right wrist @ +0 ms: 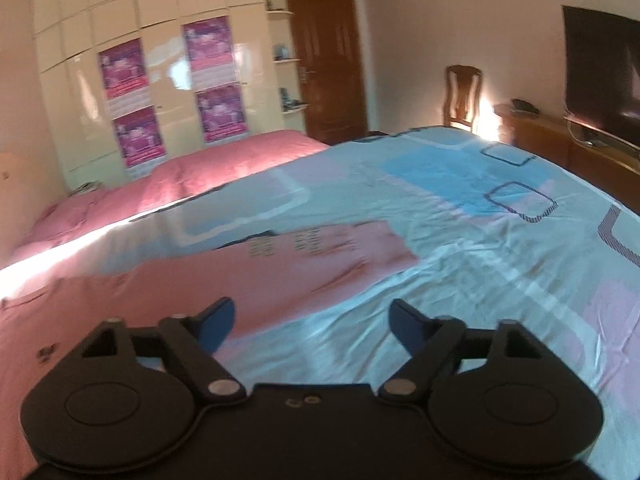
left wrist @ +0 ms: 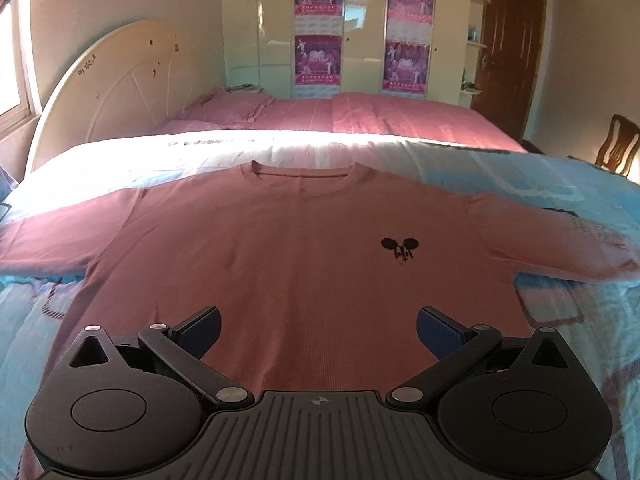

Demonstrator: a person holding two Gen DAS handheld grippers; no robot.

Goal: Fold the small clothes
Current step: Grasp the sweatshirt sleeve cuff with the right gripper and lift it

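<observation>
A pink long-sleeved shirt (left wrist: 288, 248) with a small black print on the chest lies flat and face up on the bed, collar at the far side, both sleeves spread out. My left gripper (left wrist: 318, 330) is open and empty, hovering over the shirt's lower hem near its middle. In the right wrist view the shirt's right sleeve (right wrist: 320, 264) stretches across the blue quilt. My right gripper (right wrist: 312, 324) is open and empty, above the sleeve's near edge and the quilt beside it.
The shirt rests on a light blue patterned quilt (right wrist: 460, 208). A pink blanket (left wrist: 360, 116) covers the far part of the bed, with a white headboard (left wrist: 120, 92) at left. A wardrobe, a wooden door, a chair (right wrist: 462, 96) and a TV (right wrist: 600, 76) stand around the bed.
</observation>
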